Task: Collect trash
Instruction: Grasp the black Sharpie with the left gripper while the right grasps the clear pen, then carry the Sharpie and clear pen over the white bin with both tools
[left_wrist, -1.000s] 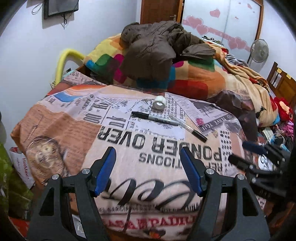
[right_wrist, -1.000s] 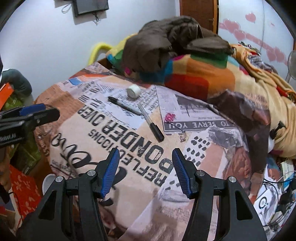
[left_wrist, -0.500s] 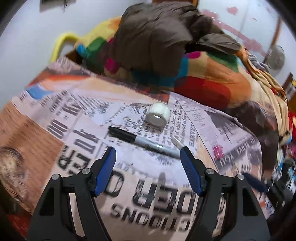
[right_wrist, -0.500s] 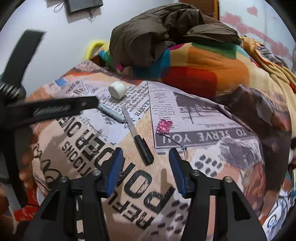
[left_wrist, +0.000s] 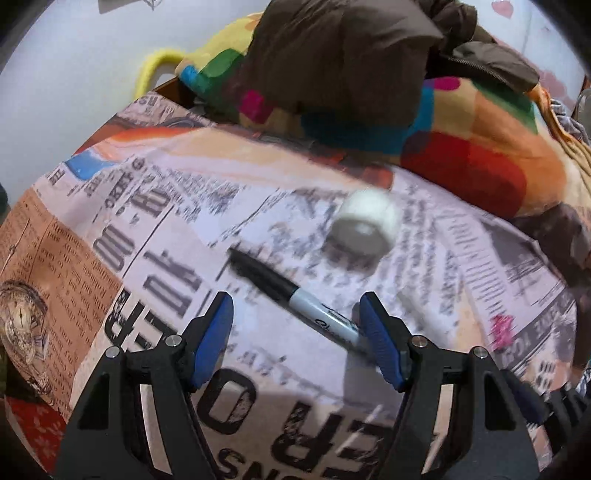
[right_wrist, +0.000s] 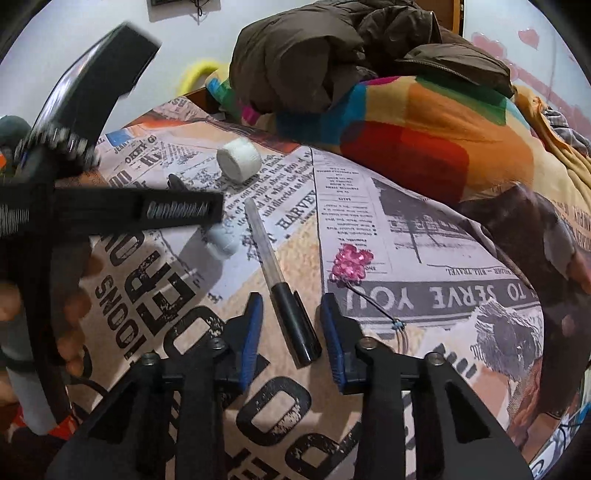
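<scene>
A bed is spread with a newspaper-print sheet (right_wrist: 424, 229), and the things to gather lie on it. In the right wrist view the right gripper (right_wrist: 291, 334) hangs low over a pen with a black cap (right_wrist: 284, 288); its fingers (right_wrist: 251, 332) are closing, with the capped near end of the pen between them but neither blue pad touching it. The pen's clear barrel runs away toward the far left. In the left wrist view the left gripper (left_wrist: 295, 339) stands open and apart from everything, its fingers (left_wrist: 212, 339) spread wide over a black marker (left_wrist: 291, 299) that lies slantwise, the black cap far and left, the pale end running toward the right finger. Just beyond the marker sits a roll of white tape (left_wrist: 365, 225), somewhat blurred. From the right wrist view the same roll lies at the far left of the sheet, and the left gripper's black arm crosses in front of the marker, held by a hand (right_wrist: 74, 314) at the left edge. A small pink flower trinket (right_wrist: 351, 262) on a thin cord lies just right of the pen. At the far side a multicoloured blanket (right_wrist: 424, 125) is heaped, with a brown jacket (right_wrist: 314, 55) on top.
</scene>
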